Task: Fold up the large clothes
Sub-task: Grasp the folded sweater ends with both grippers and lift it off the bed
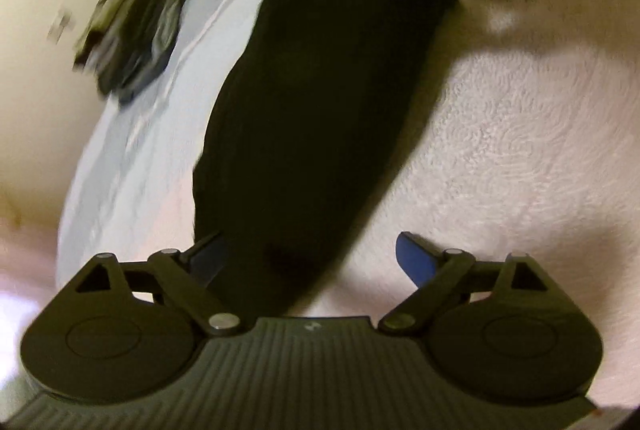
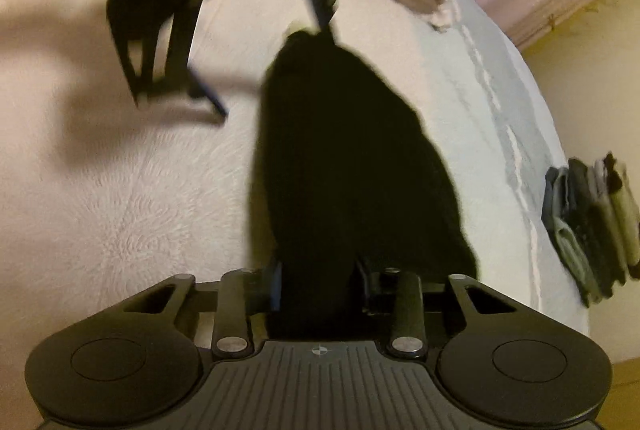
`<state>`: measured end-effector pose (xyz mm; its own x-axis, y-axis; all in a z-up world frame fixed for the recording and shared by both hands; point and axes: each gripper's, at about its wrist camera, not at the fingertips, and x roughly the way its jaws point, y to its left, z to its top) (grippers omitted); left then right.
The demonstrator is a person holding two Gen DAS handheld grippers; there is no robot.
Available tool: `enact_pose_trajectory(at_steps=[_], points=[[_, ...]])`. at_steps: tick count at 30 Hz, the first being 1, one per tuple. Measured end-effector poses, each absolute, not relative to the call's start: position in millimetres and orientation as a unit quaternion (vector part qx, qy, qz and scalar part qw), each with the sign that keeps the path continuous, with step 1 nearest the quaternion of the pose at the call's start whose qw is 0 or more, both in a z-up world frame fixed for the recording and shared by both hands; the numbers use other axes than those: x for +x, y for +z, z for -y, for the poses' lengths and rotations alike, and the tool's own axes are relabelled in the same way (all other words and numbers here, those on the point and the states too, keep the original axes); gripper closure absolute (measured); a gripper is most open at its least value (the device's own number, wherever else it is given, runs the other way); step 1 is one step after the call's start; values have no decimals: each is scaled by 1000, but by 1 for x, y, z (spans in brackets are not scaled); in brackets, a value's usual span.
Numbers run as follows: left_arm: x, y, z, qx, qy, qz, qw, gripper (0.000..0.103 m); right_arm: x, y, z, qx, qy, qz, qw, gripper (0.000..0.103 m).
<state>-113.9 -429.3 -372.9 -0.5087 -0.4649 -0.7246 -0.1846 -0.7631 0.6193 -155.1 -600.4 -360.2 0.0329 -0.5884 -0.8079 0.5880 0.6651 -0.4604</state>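
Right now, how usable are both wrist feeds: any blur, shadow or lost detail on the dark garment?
Left wrist view: heavy motion blur toward the top, the stack of clothes smeared; the black garment is a featureless dark mass casting a hard shadow on the white blanket. Right wrist view: the other gripper streaks; garment folds unreadable; fisheye bends the bed edge.

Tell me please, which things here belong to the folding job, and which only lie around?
For the job: black garment; right gripper, shut on it; left gripper, open.

Lying about: pile of clothes; white fluffy cover; light blue sheet.
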Motion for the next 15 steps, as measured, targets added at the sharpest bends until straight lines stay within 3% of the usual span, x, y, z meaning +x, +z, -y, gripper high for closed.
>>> enact_pose_trajectory(at_steps=[5, 6, 7, 9, 11, 13, 15], points=[[-133, -376, 438, 480, -785, 387, 64, 17, -201, -320, 613, 48, -402, -547, 732, 73], [-138, -374, 442, 488, -784, 378, 56, 28, -208, -317, 615, 53, -400, -548, 732, 73], [-142, -372, 445, 498, -783, 369, 45, 45, -209, -315, 620, 59, -397, -549, 733, 72], [-148, -371, 442, 513, -777, 364, 38, 59, -212, -317, 620, 62, -398, -552, 730, 70], [-150, -367, 441, 524, -777, 347, 41, 66, -207, -324, 610, 53, -402, -560, 723, 62], [-150, -362, 444, 531, -780, 326, 49, 69, -197, -331, 595, 26, -425, -567, 705, 36], [-151, -355, 448, 534, -789, 300, 50, 70, -185, -339, 581, -3, -426, -562, 709, 26]])
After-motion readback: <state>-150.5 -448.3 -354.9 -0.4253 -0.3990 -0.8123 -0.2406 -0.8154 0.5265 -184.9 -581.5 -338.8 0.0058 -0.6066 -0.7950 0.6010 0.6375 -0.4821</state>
